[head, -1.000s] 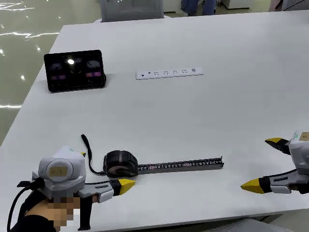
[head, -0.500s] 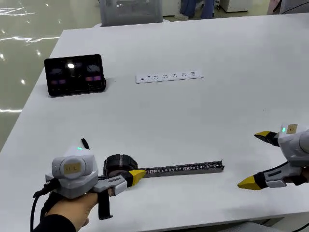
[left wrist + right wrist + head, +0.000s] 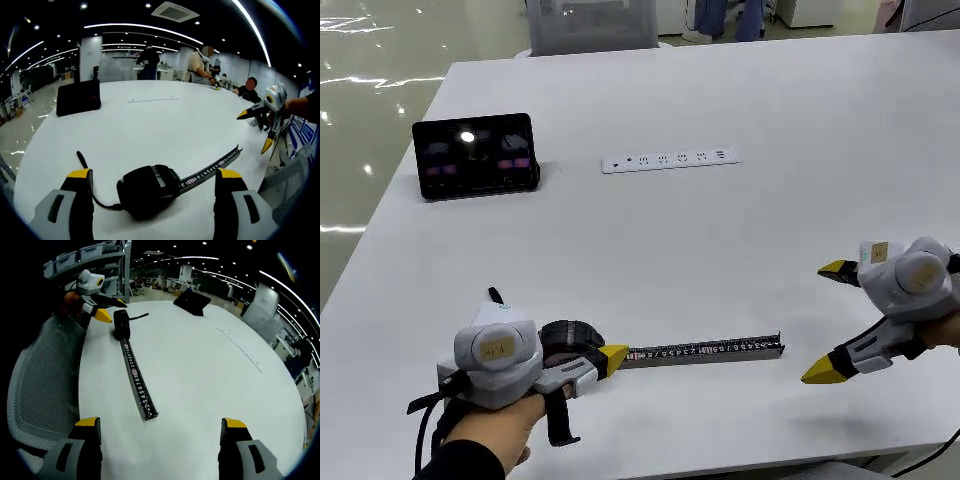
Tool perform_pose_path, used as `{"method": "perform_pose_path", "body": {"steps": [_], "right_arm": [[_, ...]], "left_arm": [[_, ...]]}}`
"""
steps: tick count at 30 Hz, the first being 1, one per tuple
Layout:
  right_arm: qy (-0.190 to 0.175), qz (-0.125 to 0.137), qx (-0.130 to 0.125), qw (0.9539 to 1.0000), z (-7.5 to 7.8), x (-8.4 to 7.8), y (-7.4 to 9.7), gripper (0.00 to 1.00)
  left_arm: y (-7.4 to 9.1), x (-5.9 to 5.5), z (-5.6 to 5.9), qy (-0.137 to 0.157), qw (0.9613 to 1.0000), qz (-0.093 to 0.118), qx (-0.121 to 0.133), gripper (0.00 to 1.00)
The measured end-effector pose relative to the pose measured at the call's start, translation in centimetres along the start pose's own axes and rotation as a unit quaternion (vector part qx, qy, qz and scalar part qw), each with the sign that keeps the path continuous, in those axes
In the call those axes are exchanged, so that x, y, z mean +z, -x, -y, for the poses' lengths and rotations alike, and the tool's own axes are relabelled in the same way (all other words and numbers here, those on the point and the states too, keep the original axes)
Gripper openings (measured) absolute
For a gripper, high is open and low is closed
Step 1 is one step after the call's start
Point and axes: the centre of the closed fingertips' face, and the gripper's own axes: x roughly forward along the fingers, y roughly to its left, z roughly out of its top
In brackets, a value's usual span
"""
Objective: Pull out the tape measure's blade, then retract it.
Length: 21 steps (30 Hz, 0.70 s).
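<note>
Already the blade (image 3: 705, 349) lies out along the surface's (image 3: 720, 230) near edge. The open left claw (image 3: 155, 173) straddles the case (image 3: 150, 190), likely to steady it; the right claw (image 3: 827, 320) hangs open.

Matt black plastic tape measure case (image 3: 149, 190) with dark, print-marked blade (image 3: 705, 349) on a smooth matt white table (image 3: 720, 240) — glossy-screened tablet (image 3: 475, 152) behind, polished reflective floor (image 3: 370, 60) beyond.

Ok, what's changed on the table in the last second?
The left gripper moved forward to the tape measure; its open jaws now stand either side of it, not gripping. The right gripper, also open, moved in toward the free end of the blade. The tape measure, blade out, the tablet and the power strip stayed put.
</note>
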Motion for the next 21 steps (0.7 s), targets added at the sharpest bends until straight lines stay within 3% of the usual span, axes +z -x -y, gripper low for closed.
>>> {"method": "perform_pose_path", "body": {"steps": [11,18,21], "right_arm": [[0.034,-0.043,0.053,0.9971,-0.3,-0.2,-2.1,0.99],[0.050,-0.061,0.072,0.9943,-0.7,-0.4,-3.0,0.99],[0.056,-0.068,0.081,0.9928,-0.9,-0.7,-3.3,0.99]], "left_arm": [[-1.0,-0.6,-0.9,0.016,0.9984,0.016,0.051,0.99],[-1.1,-0.2,-1.1,-0.001,0.9963,0.041,0.076,0.99],[-1.4,0.5,-1.2,-0.002,0.9946,0.052,0.089,0.99]]}}
